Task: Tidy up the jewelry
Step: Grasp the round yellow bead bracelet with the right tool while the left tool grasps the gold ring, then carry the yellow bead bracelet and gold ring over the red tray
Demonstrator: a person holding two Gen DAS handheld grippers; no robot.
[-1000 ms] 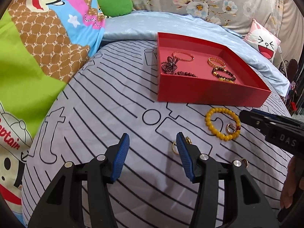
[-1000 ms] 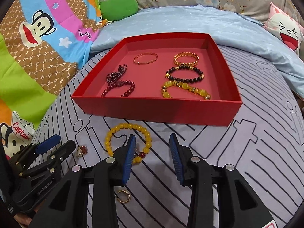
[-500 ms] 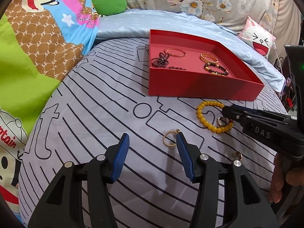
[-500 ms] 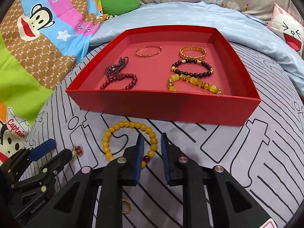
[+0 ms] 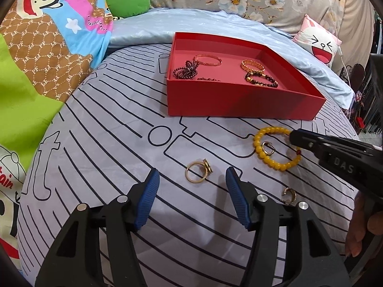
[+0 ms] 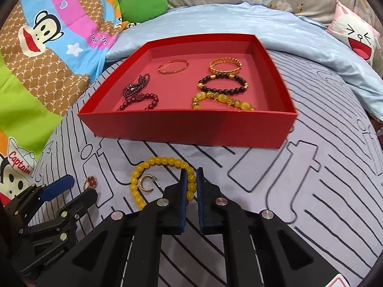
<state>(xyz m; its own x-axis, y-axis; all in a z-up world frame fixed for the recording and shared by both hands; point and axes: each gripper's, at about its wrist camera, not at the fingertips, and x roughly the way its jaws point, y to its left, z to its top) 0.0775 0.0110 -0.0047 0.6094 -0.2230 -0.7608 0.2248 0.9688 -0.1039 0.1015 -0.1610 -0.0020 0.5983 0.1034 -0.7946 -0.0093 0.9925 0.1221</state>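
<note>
A red tray (image 6: pixel 186 126) (image 5: pixel 239 105) holds several bracelets on the grey lined bedsheet. In front of it lies a yellow bead bracelet (image 6: pixel 155 163) (image 5: pixel 275 148) with a small gold earring (image 6: pixel 146 183) (image 5: pixel 268 148) inside its loop. My right gripper (image 6: pixel 190 179) is shut on the bracelet's right side; it also shows in the left wrist view (image 5: pixel 296 138). My left gripper (image 5: pixel 191 184) is open and empty, just behind a gold ring (image 5: pixel 197 173). A second gold earring (image 5: pixel 288 195) lies to its right. A ring with a red flower (image 6: pixel 89 181) lies by the left gripper's fingers (image 6: pixel 58 186).
A cartoon monkey blanket (image 5: pixel 47 47) lies at the left. A light blue cover (image 6: pixel 215 21) and a green cushion (image 6: pixel 143 6) lie behind the tray. A pink face pillow (image 6: pixel 359 35) is at the far right.
My right gripper has closed from open onto the yellow bead bracelet. My left gripper has drawn back slightly, so the gold ring now lies between and ahead of its fingers.
</note>
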